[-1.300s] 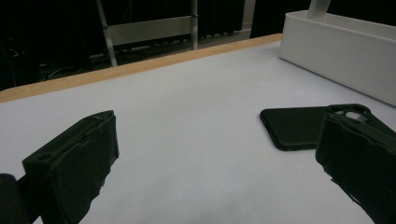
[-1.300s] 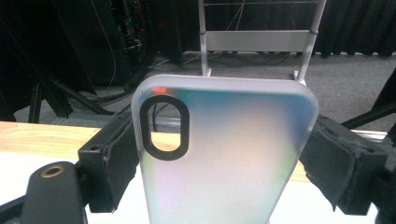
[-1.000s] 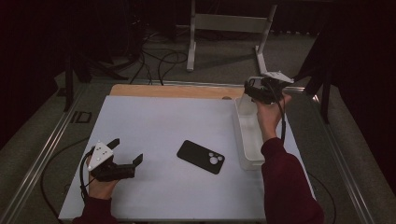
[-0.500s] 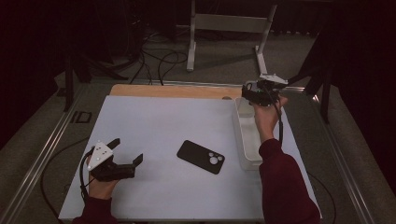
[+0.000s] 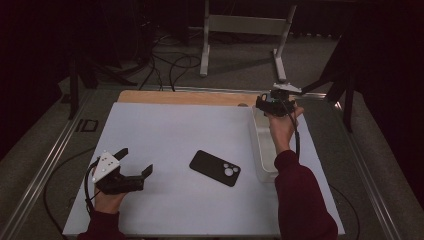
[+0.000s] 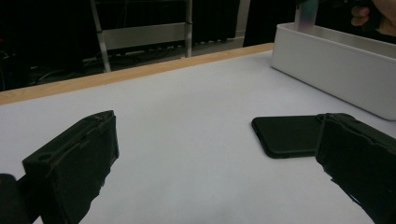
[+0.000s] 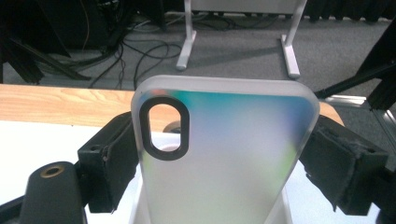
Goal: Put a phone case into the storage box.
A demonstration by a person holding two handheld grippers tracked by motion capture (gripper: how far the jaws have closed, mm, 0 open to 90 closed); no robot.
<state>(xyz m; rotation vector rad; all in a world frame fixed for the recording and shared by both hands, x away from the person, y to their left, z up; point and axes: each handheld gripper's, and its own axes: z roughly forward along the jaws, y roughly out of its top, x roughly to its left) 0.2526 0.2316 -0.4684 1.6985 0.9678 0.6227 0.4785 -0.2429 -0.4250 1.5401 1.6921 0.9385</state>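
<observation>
Clear phone case [image 7: 224, 154] upright betw. R gripper [image 7: 224, 158] jaws, clamped at both edges, over white bin's [image 5: 260, 145] far end. L gripper [image 5: 131, 167] jaws wide apart, nothing gripped, resting near-left; black phone case [image 5: 215, 168] mid-table.

A dark room – grey carpet floor [image 5: 235, 70], loose black cables [image 5: 165, 65], a grey metal stand [image 5: 245, 25] beyond the table's [image 5: 165, 130] far edge.

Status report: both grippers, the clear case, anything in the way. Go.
Right gripper shut on clear phone case, upright over white bin. Left gripper open, empty, low over table. Black phone between them, not blocking the bin.
</observation>
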